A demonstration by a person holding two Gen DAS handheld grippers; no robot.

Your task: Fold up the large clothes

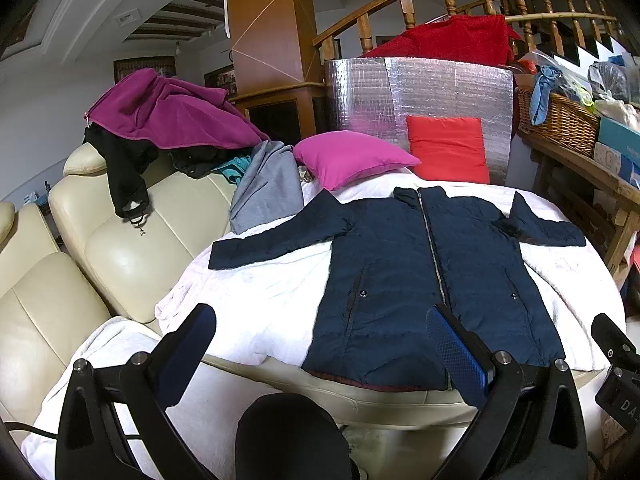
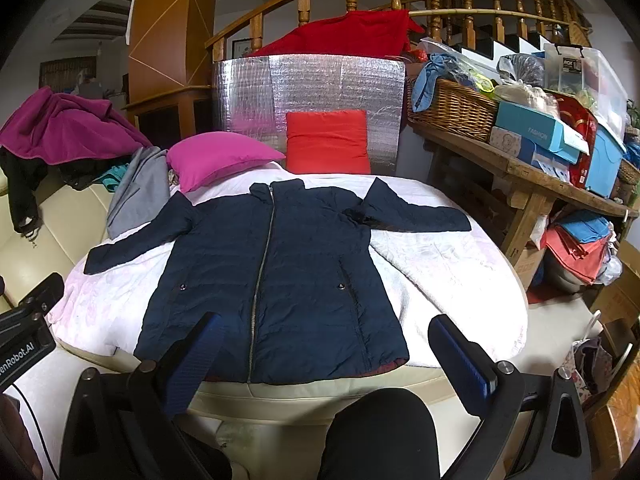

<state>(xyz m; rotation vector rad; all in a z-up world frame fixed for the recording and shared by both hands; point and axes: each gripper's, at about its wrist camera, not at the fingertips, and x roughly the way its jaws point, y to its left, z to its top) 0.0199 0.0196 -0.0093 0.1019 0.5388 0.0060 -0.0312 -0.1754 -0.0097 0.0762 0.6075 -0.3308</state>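
A navy quilted jacket (image 1: 404, 276) lies flat, front up and zipped, on a white cloth (image 1: 256, 292) over a cream sofa seat, both sleeves spread out. It also shows in the right wrist view (image 2: 272, 280). My left gripper (image 1: 320, 344) is open and empty, held above the near edge by the jacket's hem. My right gripper (image 2: 324, 356) is open and empty, also over the hem. The right gripper's body shows at the left wrist view's right edge (image 1: 612, 356).
A magenta pillow (image 1: 348, 158) and a red pillow (image 1: 448, 148) lie behind the jacket against a silver foil panel (image 1: 420, 92). A grey garment (image 1: 268, 188), purple and black clothes (image 1: 168, 116) drape the sofa back. A cluttered wooden bench (image 2: 520, 176) stands right.
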